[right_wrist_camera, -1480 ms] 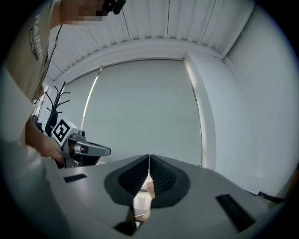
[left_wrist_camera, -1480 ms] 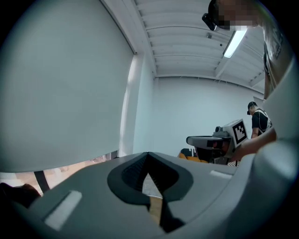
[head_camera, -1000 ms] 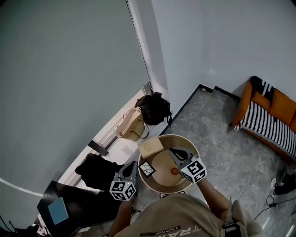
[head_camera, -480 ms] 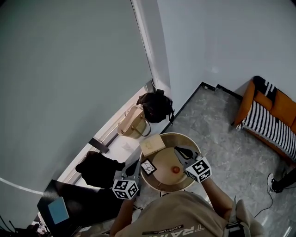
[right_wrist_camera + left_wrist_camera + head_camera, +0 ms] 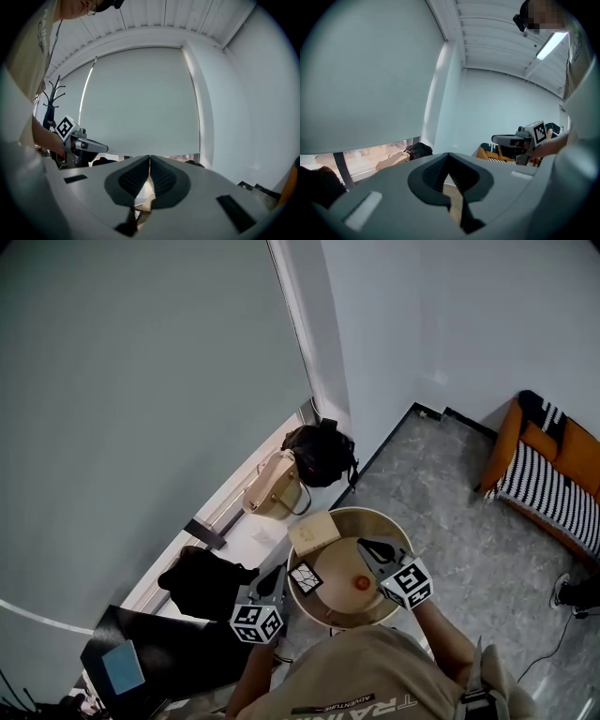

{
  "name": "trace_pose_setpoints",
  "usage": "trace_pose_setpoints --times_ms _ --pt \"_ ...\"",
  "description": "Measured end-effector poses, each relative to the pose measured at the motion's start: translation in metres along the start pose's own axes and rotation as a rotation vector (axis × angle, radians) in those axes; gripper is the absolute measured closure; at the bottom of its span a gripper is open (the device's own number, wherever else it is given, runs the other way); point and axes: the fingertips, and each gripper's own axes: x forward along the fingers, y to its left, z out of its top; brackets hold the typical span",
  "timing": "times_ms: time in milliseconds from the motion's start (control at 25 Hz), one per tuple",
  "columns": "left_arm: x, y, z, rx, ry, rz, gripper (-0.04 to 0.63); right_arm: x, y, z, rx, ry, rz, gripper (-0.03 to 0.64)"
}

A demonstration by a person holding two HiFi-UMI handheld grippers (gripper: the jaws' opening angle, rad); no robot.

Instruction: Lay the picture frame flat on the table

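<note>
**A:** Jaws pressed together on both the left gripper (image 5: 449, 155) and the right gripper (image 5: 149, 160), nothing clamped between.

**B:** And the light wooden rectangular picture frame (image 5: 313, 532)?

**A:** At the far left rim of the round tan wooden table (image 5: 336, 563), apart from both grippers. Upright or flat: cannot tell. Small orange ball (image 5: 362, 584) nearby.
</note>
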Motion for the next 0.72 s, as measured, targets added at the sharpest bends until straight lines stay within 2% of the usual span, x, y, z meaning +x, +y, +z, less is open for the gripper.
trace_pose_setpoints --times_ms 440,720 --pt "0.006 0.008 -0.001 -0.003 0.022 0.012 0.589 0.004 -0.006 -0.003 0.031 -0.027 -0.016 0.611" --pt "0.004 0.008 -0.008 -0.002 0.038 0.006 0.589 0.007 0.0 -0.022 0.055 0.014 0.0 0.611"
